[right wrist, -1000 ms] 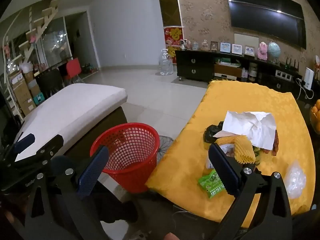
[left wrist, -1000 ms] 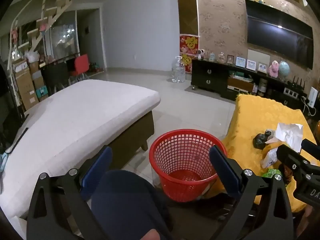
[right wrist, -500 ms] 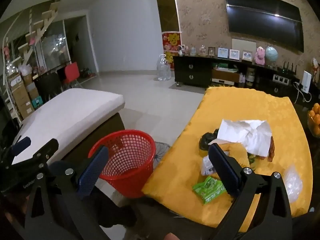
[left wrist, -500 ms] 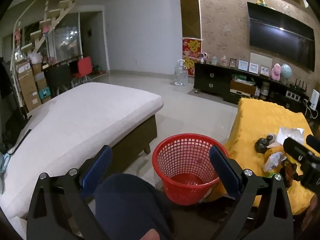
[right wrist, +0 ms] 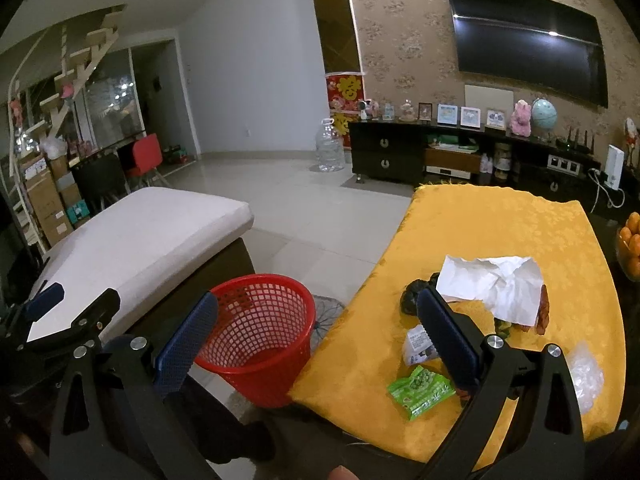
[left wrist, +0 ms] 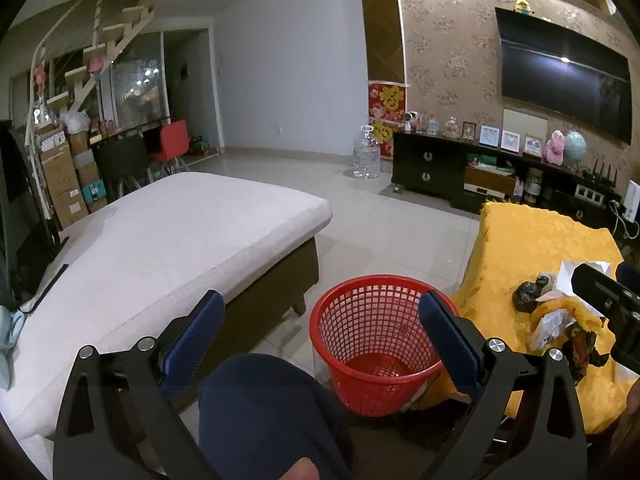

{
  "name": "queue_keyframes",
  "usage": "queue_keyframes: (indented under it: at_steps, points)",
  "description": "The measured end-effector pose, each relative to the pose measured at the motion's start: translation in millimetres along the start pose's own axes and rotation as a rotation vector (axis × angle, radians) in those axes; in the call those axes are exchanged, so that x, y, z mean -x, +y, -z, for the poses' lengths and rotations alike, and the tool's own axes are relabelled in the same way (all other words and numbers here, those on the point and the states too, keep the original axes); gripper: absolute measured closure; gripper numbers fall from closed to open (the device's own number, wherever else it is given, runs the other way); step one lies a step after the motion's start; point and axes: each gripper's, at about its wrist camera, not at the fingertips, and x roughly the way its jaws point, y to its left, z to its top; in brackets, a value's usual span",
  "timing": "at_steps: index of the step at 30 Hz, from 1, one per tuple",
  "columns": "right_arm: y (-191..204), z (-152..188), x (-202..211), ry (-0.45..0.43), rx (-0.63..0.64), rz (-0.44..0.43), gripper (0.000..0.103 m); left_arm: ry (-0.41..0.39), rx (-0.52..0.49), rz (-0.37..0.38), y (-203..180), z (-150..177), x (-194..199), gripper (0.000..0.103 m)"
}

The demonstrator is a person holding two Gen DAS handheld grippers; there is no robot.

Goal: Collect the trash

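In the left wrist view, the left hand-held gripper [left wrist: 320,320] is being held spread wide and empty above a knee in dark blue cloth [left wrist: 264,408]. The red basket [left wrist: 380,344] is being seen between its blue pads [left wrist: 196,336], standing on the tiled floor just beside the table [left wrist: 532,232], which is draped in a yellow cloth. A heap of trash [left wrist: 556,316] is lying on the table's near part, partly hidden by the right hand-held gripper [left wrist: 608,308] at the frame's edge. A white-cushioned bed [left wrist: 160,240] is standing to the left.

In the right wrist view, the right hand-held gripper [right wrist: 320,320] is likewise being held released, with nothing between its fingers. On the table [right wrist: 500,224] a crumpled white paper [right wrist: 492,284], a black bag [right wrist: 412,298], a small white packet [right wrist: 416,346], a green wrapper [right wrist: 420,392] and a clear plastic piece [right wrist: 584,372] are lying close together. The red basket [right wrist: 260,332] is standing on the floor, empty, touching the cloth's hanging edge.
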Motion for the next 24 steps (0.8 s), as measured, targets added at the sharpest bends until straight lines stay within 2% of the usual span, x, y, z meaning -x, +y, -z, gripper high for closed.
queue_keyframes:
  at_steps: [24]
  points:
    - [-0.8,6.5,-3.0,0.016,-0.01,-0.006,0.007,0.007,-0.003,-0.002,-0.5,2.5,-0.1,0.009]
